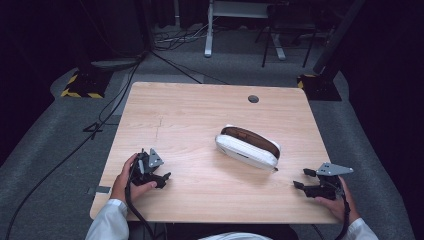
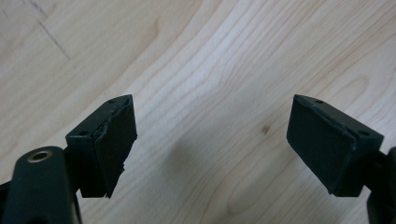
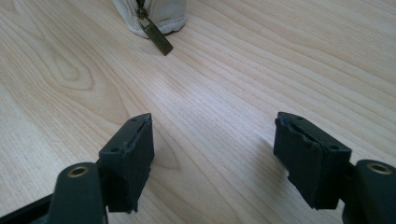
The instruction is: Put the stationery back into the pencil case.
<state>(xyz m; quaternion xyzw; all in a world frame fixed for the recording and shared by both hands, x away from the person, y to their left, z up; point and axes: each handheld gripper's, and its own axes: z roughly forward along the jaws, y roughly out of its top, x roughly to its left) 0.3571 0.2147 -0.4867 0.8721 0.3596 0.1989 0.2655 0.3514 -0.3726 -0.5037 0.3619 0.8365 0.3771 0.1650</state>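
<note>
A white zip pouch (image 1: pixel 247 147) with a brown lining lies open in the middle of the wooden table (image 1: pixel 200 110). Its near end and brass zip pull (image 3: pixel 158 37) show at the top of the right gripper view. My left gripper (image 1: pixel 164 179) rests open on the table at the front left, well apart from the pouch. In its own view the left gripper (image 2: pixel 212 140) has bare wood between the jaws. My right gripper (image 1: pixel 304 178) rests open at the front right, just past the pouch's right end. Nothing sits inside the right gripper (image 3: pixel 214 149).
A round cable hole (image 1: pixel 253 99) sits near the table's far edge. Cables (image 1: pixel 115 95) trail across the grey floor to the left. A desk frame (image 1: pixel 210 30) and a chair (image 1: pixel 287 35) stand behind. Stand bases with yellow-black tape (image 1: pixel 80 90) flank the table.
</note>
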